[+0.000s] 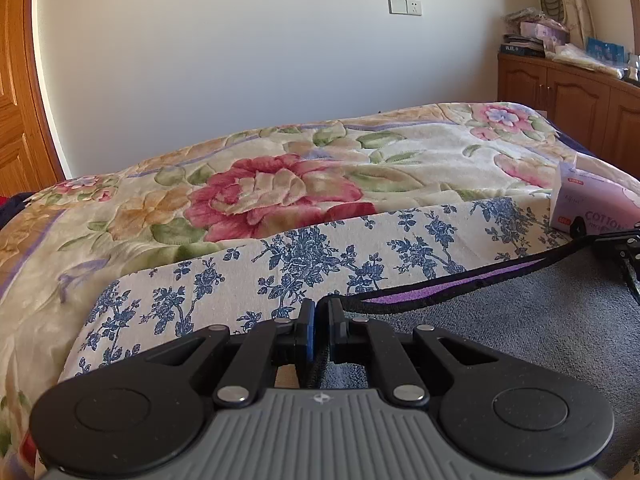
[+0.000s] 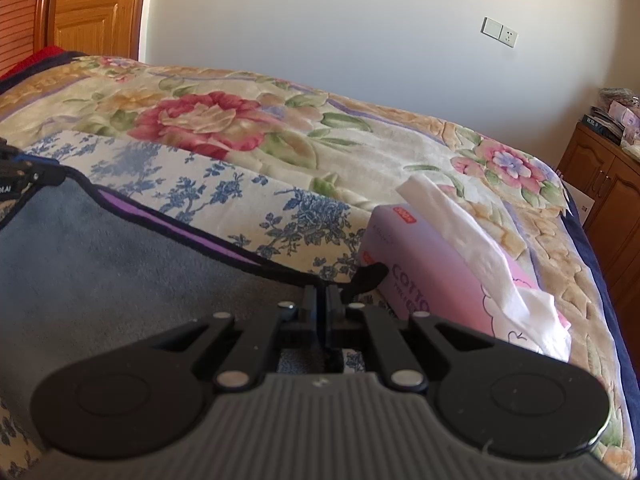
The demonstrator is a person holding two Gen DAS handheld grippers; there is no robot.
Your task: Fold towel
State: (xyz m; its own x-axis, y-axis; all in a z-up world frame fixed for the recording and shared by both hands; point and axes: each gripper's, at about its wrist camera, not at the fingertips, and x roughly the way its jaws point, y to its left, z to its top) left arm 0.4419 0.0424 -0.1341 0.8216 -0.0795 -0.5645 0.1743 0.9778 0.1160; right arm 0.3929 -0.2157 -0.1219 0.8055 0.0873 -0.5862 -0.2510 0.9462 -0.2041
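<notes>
While the grey towel (image 1: 500,320) with its black-bound, purple-backed edge hangs stretched over the blue-floral sheet (image 1: 280,256), the left gripper (image 1: 321,312) and the right gripper (image 2: 321,300) each pinch a corner, jaws clamped together on the hem. Both grips look shallow, so uneven pulling could slip a corner free and skew the fold. The pink tissue box (image 2: 436,276) sits just beside the right corner and could be knocked.

Floral blanket (image 1: 280,184) across the bed, blue-print cloth (image 1: 320,256) below it, pink tissue box (image 2: 440,280) at 3 o'clock, wooden cabinet (image 1: 568,96) at 2 o'clock, wall socket (image 1: 405,6) at 12 o'clock
</notes>
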